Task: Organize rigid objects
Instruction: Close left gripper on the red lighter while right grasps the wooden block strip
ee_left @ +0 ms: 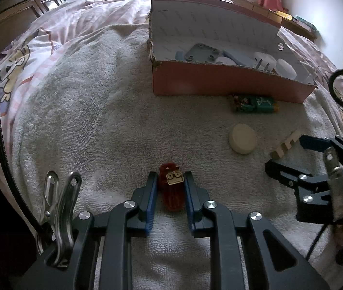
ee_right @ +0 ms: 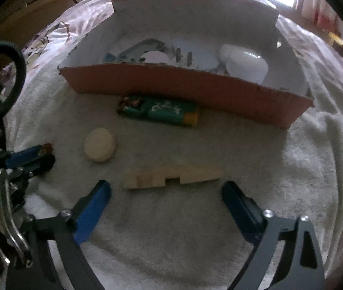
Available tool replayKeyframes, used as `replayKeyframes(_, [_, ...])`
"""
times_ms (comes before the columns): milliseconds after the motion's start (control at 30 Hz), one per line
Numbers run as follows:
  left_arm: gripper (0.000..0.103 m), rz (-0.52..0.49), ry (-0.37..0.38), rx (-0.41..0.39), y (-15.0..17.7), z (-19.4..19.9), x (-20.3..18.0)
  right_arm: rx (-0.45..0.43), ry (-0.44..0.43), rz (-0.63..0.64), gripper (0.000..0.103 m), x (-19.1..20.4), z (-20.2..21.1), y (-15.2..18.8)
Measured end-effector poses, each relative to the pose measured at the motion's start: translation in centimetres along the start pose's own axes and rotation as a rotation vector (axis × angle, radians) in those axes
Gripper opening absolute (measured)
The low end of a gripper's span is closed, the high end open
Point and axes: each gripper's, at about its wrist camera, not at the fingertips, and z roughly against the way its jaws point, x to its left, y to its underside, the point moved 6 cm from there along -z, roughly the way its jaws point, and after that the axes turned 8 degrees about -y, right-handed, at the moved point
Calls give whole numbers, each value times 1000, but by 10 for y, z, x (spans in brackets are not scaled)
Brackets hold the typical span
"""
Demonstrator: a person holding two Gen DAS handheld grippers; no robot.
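Spread over the bed, a grey towel [ee_left: 94, 111] is keeping pieces from sliding. Your left gripper [ee_left: 170, 186] is clamping the red clip [ee_left: 171, 188] for boxing; your right gripper [ee_right: 166, 193] is gaping before the wooden block [ee_right: 171, 176], near the box [ee_right: 186, 89].

Left gripper [ee_left: 170, 186] low over the grey towel [ee_left: 98, 125] on the bed, blue pads closed against both sides of a red translucent hair clip [ee_left: 171, 188] with a small cartoon face on top. Clip lies on the towel. Ahead right: cream round puck [ee_left: 242, 139]; beyond it a green lighter [ee_left: 253, 103], just in front of the cardboard box [ee_left: 219, 82]. Box open, holding grey plate [ee_left: 201, 53], white plug [ee_left: 264, 61], white round lid [ee_left: 286, 68], pale blue pieces. Far right: right gripper [ee_left: 283, 152], fingers spread, around the near end of a notched wooden block [ee_left: 286, 143]. Pink patterned quilt [ee_left: 26, 60] at left.
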Motion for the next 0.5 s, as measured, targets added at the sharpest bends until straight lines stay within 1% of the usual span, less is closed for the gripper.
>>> replayKeyframes(67, [22,0,-1,0,0,0,0,-19,20,8,83,-2,3,1])
replayKeyframes(133, [22,-2,-4,-3,0,0,0,-34,22,2,79,-4,5,1])
replayKeyframes(333, [22,0,-2,-7,-1,1,1,-71,-16,-18,79,-8,8,0])
replayKeyframes(500, [22,13,42,-13,-6,7,-3,-95,-65,-54,79,-13,13,1])
